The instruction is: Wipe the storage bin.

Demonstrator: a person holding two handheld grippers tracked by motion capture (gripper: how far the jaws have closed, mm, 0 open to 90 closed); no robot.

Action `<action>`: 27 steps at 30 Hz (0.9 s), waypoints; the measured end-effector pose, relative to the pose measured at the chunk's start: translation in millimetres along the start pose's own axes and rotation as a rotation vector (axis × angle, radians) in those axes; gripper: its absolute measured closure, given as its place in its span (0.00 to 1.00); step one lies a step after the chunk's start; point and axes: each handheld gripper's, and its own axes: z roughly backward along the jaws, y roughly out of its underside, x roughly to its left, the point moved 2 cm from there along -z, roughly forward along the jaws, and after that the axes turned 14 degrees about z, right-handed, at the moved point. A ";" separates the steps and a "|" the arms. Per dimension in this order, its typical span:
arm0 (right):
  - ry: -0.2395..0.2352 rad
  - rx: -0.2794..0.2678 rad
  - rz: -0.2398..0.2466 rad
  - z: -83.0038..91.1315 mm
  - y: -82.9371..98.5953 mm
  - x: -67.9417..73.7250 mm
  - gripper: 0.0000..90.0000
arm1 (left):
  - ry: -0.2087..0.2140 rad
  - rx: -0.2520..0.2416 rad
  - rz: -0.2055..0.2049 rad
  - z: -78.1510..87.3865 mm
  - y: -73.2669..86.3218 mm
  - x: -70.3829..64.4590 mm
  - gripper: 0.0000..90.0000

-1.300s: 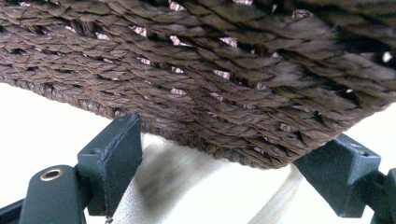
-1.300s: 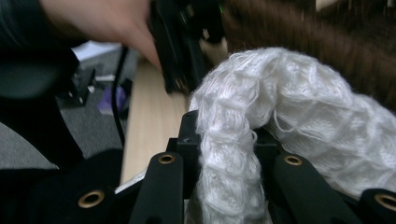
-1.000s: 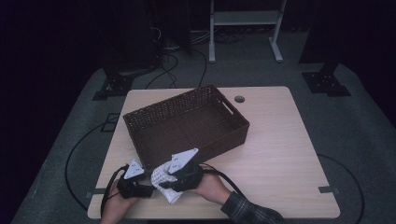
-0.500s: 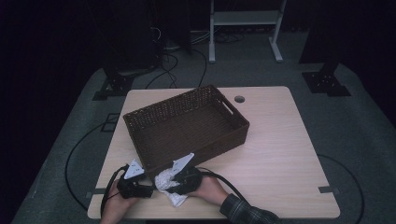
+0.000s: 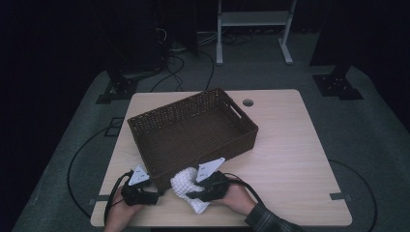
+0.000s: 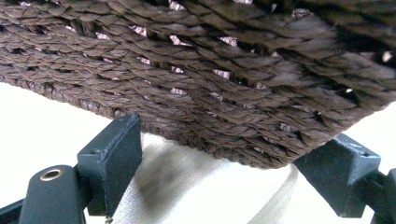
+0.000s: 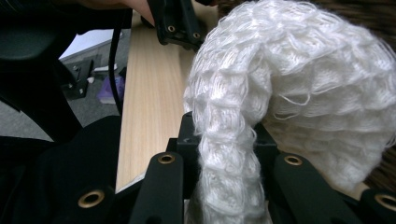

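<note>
A white knitted cloth lies bunched on the table's near edge, just in front of the brown wicker basket. My right gripper is shut on it. In the right gripper view the cloth bulges over the jaws, and a strand is pinched in the right gripper. My left gripper sits to the cloth's left at the basket's near corner. In the left gripper view the left gripper is open, nothing between its jaws, and the basket wall stands close ahead.
The basket sits slanted across the middle of the light wood table. A round cable hole lies at the far edge. Cables trail off the table's near left, and a white frame stand is on the floor beyond.
The right gripper has lowered the cloth and drawn it a little right and toward me; it is more bunched now. The left gripper has barely moved.
</note>
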 end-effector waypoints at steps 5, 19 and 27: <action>0.049 -0.016 -0.035 30.3 15.1 1.4 0.80 | 0.002 0.000 0.000 -0.1 0.0 0.1 0.18; 0.219 -0.022 -0.130 105.5 66.3 -3.4 0.80 | 0.004 0.003 -0.012 1.4 0.6 -0.1 0.21; 0.324 -0.017 -0.218 141.2 98.4 -7.0 0.80 | 0.032 0.013 0.000 10.8 4.3 0.2 0.33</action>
